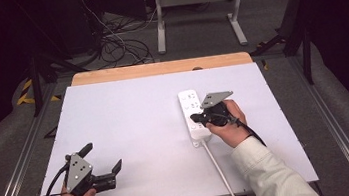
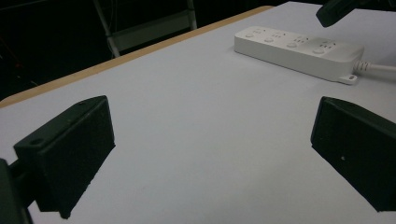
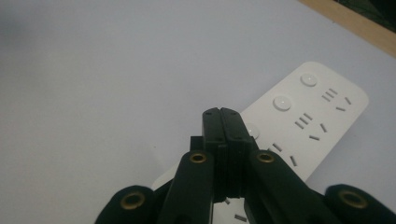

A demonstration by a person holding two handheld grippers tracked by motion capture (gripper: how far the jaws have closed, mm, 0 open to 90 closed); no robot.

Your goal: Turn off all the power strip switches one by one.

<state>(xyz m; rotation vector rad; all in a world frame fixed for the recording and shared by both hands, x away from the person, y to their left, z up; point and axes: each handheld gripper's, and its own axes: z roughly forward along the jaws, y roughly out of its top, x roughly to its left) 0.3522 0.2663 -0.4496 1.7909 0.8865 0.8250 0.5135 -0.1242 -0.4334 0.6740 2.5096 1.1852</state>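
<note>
A white power strip (image 1: 192, 113) lies on the white table (image 1: 130, 123), right of centre, its cable (image 1: 219, 168) running toward the near edge. My right gripper (image 1: 195, 117) hovers just over the strip, jaws pressed together with nothing between them; in the right gripper view its tip (image 3: 221, 112) sits above a round button (image 3: 252, 130) of the strip (image 3: 303, 121). My left gripper (image 1: 103, 158) rests at the near left, jaws wide apart and empty. From the left gripper view, the strip (image 2: 299, 49) lies far ahead between its fingers (image 2: 70, 149).
A wooden strip (image 1: 159, 68) borders the table's far edge. Beyond it, on the floor, stand a white metal frame (image 1: 196, 4) and tangled cables (image 1: 115, 45). Dark stands flank both sides.
</note>
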